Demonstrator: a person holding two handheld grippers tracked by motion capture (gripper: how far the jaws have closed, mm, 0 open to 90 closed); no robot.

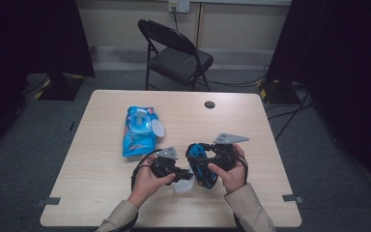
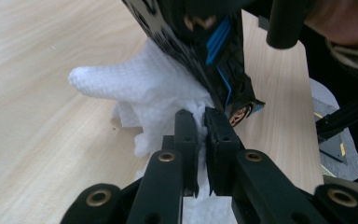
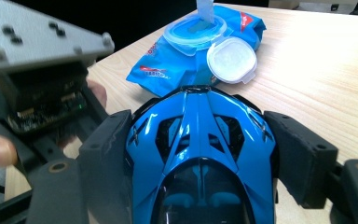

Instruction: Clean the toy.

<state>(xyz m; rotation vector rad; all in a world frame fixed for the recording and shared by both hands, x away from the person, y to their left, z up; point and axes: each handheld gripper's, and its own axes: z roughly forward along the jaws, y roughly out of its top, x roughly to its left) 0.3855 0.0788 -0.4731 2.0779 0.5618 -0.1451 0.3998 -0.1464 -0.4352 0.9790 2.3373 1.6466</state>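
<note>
I am working at the wooden table, near its front edge, and the job in hand looks like wiping down a toy car with a wet wipe.

The pack of wipes lies farther back on the table, well apart from my hands. Its round lid is flipped open and another sheet stands up out of the opening, so pulling a wipe out is done.

My right gripper holds the blue toy car off the table, jaws spread wide and pressed against its two sides, nose pointing toward the pack. In the high view the car sits between my hands.

My left gripper is pinched nearly closed on a bunched white wipe. The wipe lies against the dark underside of the car, by one end of it.

I judge the wiping to be under way, not finished: the wipe meets the car only low down, and the glossy top, as my right gripper view shows it, has nothing on it. Left to do: the rest of the body, then setting the car and the wipe down.
</note>
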